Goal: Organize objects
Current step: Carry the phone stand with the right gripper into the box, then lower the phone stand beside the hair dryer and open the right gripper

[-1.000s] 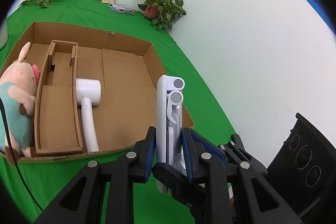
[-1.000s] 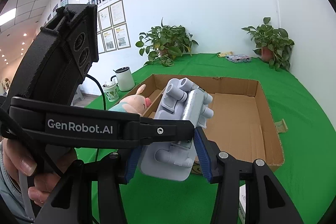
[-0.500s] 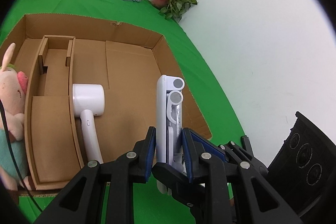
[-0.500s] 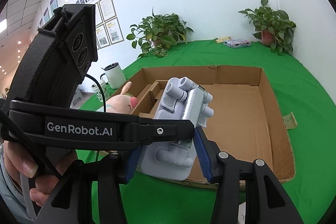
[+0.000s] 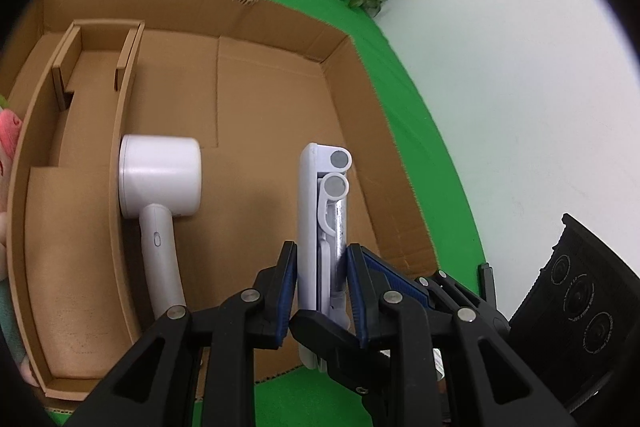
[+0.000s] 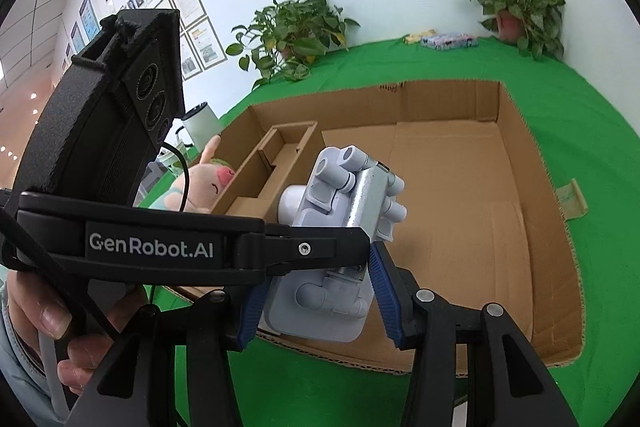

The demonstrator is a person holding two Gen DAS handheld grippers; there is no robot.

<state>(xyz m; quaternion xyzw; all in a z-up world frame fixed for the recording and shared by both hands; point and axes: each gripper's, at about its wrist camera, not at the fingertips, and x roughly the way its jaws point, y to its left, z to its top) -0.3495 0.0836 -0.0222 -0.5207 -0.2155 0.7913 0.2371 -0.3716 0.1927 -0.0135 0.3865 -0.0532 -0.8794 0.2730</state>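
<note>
Tongs [image 5: 322, 281] [image 6: 316, 301]: two; stand [image 5: 322, 227]: one.

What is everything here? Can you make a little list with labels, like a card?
Place: green cloth with a cardboard box on it
In the box: white hair dryer, lying beside a cardboard insert
Held thing: folded white stand, gripped from two sides at once
Left gripper: shut on the stand's thin edges
Right gripper: shut on the stand's wide sides
Beside the box: plush pig, outside its left wall
Back edge: potted plants
Box's right part: bare cardboard
</note>
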